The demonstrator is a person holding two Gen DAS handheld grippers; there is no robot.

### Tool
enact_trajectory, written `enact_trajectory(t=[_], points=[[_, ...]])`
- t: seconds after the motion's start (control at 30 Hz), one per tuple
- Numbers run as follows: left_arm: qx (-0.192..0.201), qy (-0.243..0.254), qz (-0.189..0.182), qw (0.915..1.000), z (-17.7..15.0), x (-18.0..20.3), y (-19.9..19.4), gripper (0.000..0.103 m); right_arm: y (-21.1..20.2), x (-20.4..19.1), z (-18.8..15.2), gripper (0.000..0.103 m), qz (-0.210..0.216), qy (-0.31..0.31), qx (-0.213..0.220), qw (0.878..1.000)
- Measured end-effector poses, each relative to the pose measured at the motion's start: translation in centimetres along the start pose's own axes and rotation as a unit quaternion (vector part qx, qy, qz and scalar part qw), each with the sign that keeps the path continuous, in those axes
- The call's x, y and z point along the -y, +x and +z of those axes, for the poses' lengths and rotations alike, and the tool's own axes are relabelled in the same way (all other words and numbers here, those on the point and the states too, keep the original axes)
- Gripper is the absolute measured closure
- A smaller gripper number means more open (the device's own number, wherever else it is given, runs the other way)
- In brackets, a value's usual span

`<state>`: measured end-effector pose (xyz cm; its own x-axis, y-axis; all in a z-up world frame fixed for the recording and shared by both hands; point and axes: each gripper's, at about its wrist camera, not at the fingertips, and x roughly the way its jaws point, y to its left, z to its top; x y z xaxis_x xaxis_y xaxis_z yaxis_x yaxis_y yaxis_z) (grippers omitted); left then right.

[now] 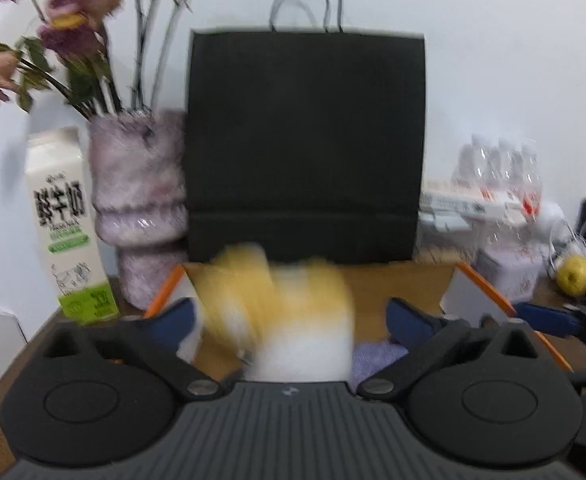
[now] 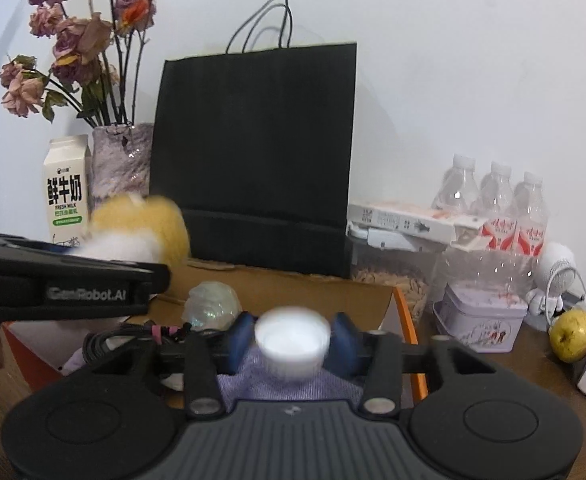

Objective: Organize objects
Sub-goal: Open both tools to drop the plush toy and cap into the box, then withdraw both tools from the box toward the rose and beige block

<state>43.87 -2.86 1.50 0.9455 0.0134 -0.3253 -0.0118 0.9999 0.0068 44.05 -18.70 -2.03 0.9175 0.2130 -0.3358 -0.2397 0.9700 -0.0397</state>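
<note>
Leftmost, a fresh-milk carton (image 2: 67, 188) stands beside the vase of dried roses (image 2: 119, 160). Next, the left gripper (image 1: 289, 316) has its blue fingers spread wide around a blurred yellow-and-white plush toy (image 1: 293, 320) above the cardboard box (image 2: 293, 284); whether they touch it is unclear. Further right, the right gripper (image 2: 291, 338) pinches a white cup (image 2: 291, 340) over the box.

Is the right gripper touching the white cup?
Touching. In the right wrist view both blue fingers press against the sides of the white cup, no gap showing, so the right gripper holds it above the box.
</note>
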Motion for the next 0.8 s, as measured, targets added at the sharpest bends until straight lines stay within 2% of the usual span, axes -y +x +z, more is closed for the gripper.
enact_trajectory(t=[0.03, 0.07, 0.4, 0.8], points=[[0.004, 0.000, 0.004, 1.0000, 0.0, 0.0, -0.1, 0.000, 0.0, 0.1, -0.1, 0.018, 0.000, 0.004, -0.003, 1.000], [0.004, -0.001, 0.004, 1.0000, 0.1, -0.1, -0.1, 0.000, 0.0, 0.2, -0.2, 0.000, -0.002, 0.007, -0.003, 1.000], [0.002, -0.012, 0.003, 0.9999, 0.1, -0.5, -0.3, 0.000, -0.6, 0.1, 0.0, 0.000, -0.014, 0.011, 0.004, 1.000], [0.013, -0.022, 0.006, 0.9996, 0.6, -1.2, -2.9, 0.000, -2.7, 0.0, 0.7, 0.000, -0.028, 0.016, 0.005, 0.999]])
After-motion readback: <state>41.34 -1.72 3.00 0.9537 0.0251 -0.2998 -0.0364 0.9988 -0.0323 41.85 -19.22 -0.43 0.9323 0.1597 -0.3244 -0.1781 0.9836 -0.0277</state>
